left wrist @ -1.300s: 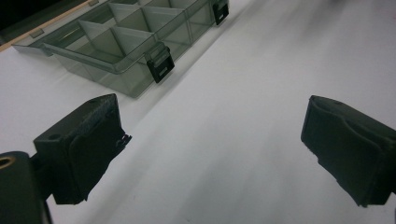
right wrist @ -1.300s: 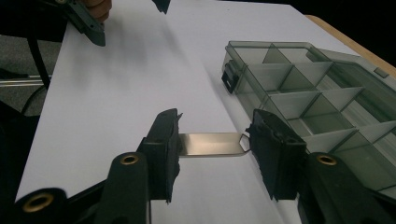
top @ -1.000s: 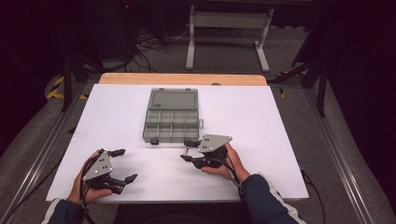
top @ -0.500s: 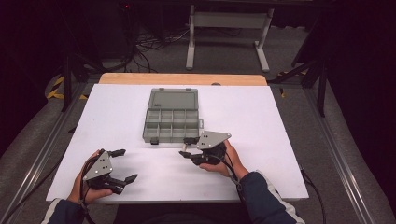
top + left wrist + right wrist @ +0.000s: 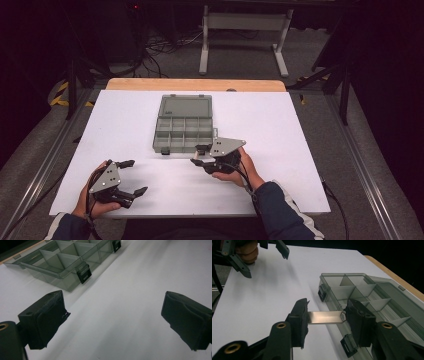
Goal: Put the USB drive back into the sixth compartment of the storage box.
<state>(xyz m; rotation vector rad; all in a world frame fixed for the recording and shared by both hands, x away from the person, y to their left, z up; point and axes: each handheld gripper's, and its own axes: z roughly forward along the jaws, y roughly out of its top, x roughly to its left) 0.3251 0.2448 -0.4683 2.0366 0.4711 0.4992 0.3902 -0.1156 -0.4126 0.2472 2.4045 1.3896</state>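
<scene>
Holding a small clear divider strip [image 5: 325, 317] end to end, my right gripper [image 5: 201, 156] sits at the near right corner of the open compartment box [image 5: 183, 124], which lies mid-table on the white sheet [image 5: 280, 125]. Since a second ago that gripper has barely crept toward the box, so the strip looks ready for slotting in. My left gripper [image 5: 134, 176] rests near the table's front left edge, jaws wide apart and empty.
</scene>
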